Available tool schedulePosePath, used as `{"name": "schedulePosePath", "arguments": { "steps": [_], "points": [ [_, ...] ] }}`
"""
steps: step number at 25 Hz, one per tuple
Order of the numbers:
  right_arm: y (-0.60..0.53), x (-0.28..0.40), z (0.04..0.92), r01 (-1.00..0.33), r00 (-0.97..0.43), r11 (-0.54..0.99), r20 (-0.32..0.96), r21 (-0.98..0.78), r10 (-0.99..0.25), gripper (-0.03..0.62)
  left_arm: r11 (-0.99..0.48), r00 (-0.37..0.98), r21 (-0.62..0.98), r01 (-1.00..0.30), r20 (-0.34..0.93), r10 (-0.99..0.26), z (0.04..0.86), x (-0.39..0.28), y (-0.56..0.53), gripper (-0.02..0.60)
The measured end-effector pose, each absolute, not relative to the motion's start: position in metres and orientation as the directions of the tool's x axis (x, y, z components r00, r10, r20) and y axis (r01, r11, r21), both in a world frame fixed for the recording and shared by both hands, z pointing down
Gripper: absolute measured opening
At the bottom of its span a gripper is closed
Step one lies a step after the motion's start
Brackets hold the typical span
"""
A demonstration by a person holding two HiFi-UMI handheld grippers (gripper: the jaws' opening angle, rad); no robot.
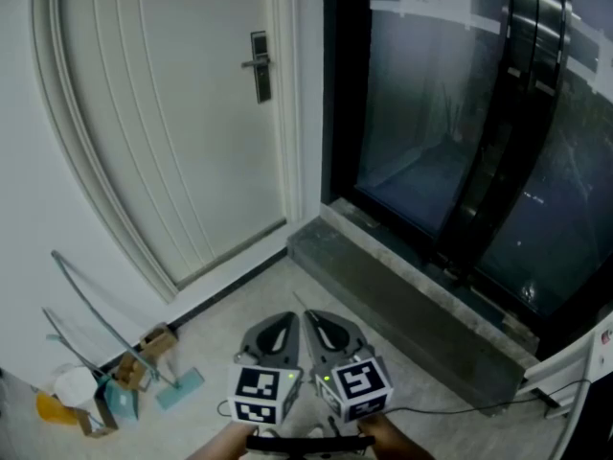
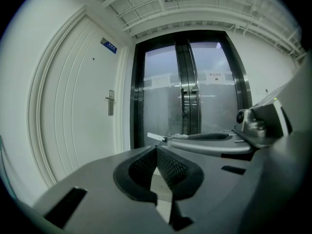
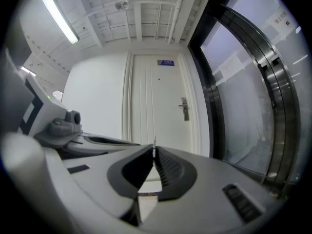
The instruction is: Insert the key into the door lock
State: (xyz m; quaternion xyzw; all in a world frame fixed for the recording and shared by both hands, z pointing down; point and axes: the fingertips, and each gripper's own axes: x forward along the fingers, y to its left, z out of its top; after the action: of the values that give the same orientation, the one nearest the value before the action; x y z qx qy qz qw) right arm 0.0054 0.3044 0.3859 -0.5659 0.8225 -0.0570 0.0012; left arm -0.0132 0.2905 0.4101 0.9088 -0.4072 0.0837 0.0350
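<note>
The white door (image 1: 163, 113) stands shut, far ahead at the left. Its dark lock plate with a lever handle (image 1: 260, 65) also shows in the left gripper view (image 2: 110, 103) and the right gripper view (image 3: 184, 109). Both grippers are held low and side by side, well short of the door. My right gripper (image 1: 310, 316) is shut on a thin metal key (image 3: 154, 146). The key's blade sticks out past the jaw tips and points toward the door, and shows side-on from the left gripper (image 2: 157, 137). My left gripper (image 1: 290, 316) is shut with nothing in it.
Dark glass double doors (image 1: 460, 113) fill the right, behind a raised stone threshold (image 1: 402, 295). Cleaning tools and small clutter (image 1: 115, 372) lie on the floor at the lower left. A cable (image 1: 460, 412) and a white frame (image 1: 584, 362) sit at the lower right.
</note>
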Motion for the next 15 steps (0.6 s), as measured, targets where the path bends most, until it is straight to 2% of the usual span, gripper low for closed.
{"name": "schedulePosePath", "arguments": {
  "steps": [15],
  "points": [
    [0.282,0.029,0.396,-0.93,-0.366,0.36,0.089,-0.079,-0.926,0.021,-0.663,0.65,-0.008,-0.748,0.19,-0.736,0.417,0.013,0.269,0.003]
  ]
}}
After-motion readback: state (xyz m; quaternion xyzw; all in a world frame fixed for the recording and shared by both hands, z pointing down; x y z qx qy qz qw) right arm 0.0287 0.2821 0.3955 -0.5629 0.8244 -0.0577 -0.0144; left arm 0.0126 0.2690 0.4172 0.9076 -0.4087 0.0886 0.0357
